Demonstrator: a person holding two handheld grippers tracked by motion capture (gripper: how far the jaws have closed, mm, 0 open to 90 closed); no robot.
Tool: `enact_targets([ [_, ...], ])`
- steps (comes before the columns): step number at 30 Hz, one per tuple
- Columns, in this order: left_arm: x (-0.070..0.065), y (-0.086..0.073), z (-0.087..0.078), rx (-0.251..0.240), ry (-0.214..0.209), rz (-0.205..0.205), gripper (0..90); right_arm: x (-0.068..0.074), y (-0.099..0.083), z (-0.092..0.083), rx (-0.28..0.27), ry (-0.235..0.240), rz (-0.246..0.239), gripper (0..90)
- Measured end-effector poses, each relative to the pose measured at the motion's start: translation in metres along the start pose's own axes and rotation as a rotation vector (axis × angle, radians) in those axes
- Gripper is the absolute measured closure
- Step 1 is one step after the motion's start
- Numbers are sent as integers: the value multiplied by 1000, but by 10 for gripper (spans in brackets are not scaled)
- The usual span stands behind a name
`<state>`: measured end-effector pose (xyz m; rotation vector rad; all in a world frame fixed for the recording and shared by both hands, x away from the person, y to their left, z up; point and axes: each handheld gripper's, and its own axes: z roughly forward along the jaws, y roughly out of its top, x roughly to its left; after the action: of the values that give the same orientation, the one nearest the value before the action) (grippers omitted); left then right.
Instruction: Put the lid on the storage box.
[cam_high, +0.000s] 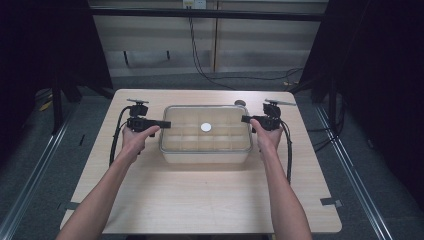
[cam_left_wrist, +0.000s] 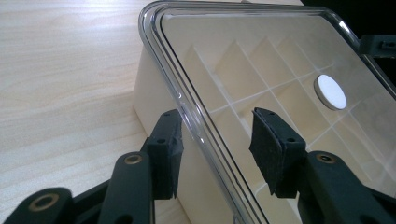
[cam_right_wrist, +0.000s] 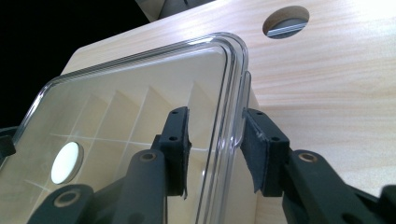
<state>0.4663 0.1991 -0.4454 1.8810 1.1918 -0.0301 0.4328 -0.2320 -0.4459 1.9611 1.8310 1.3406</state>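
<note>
The divided storage box (cam_high: 206, 152) is sitting near the middle of the wooden table (cam_high: 200, 205), closer to its far edge, and is covered by a clear lid (cam_high: 190, 114) with a white round disc (cam_high: 206, 127) at its centre. In the left gripper view the lid's rim (cam_left_wrist: 187, 109) is running between the two black jaws, one jaw outside the box wall and one over the lid's top; in the right gripper view the opposite rim (cam_right_wrist: 232, 112) is being straddled in the same way.

The step in hand is judged to be the work at the lid's two short ends: either it is being taken hold of for lifting, or it is being let go after being set on the box. Which of the two cannot be told from these frames. If a lift is intended, both rims would need to be clamped firmly and raised evenly, so that the lid is not tilted and the box is not dragged.

The left gripper (cam_high: 162, 123) is being held about half open, its pads (cam_left_wrist: 266, 144) standing apart from the rim with a visible gap. The right gripper (cam_high: 246, 119) is being held somewhat narrower; its pads (cam_right_wrist: 254, 149) are lying just beside the rim, and firm pressing cannot be made out.
</note>
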Motion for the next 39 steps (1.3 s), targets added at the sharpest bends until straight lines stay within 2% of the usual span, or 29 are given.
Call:
enact_targets([
  [4,0,0,0,9,-4,1,536,0,-1,3,4,-11,-4,608],
  [7,-2,-3,0,0,-5,1,529,4,-2,3,4,-32,-25,583],
  [11,-4,-4,-1,9,-1,20,512,4,-3,4,1,-34,-23,572],
  [14,-8,-7,-2,15,8,32,490,6,-4,4,5,-40,-46,534],
  [16,-10,-10,-2,17,1,24,475,7,-5,3,21,-36,-43,501],
  [19,-13,-16,-3,6,-7,14,449,7,-7,1,9,-13,-30,461],
  [24,-20,-20,-11,9,10,43,395,9,-9,-6,-1,-5,-45,410],
  [27,-25,-20,-19,-17,9,58,392,10,-8,-14,-26,12,-52,403],
  [32,-31,-20,-32,-41,-1,81,397,13,-7,-30,-53,27,-80,397],
  [34,-32,-23,-36,-51,-15,80,425,14,-9,-36,-61,44,-95,398],
  [36,-34,-29,-39,-50,-16,95,434,16,-11,-41,-58,57,-129,398],
  [38,-35,-34,-42,-33,-11,122,433,20,-15,-46,-49,39,-172,397],
  [39,-36,-36,-44,-38,-13,127,433,21,-17,-48,-49,48,-194,397],
])
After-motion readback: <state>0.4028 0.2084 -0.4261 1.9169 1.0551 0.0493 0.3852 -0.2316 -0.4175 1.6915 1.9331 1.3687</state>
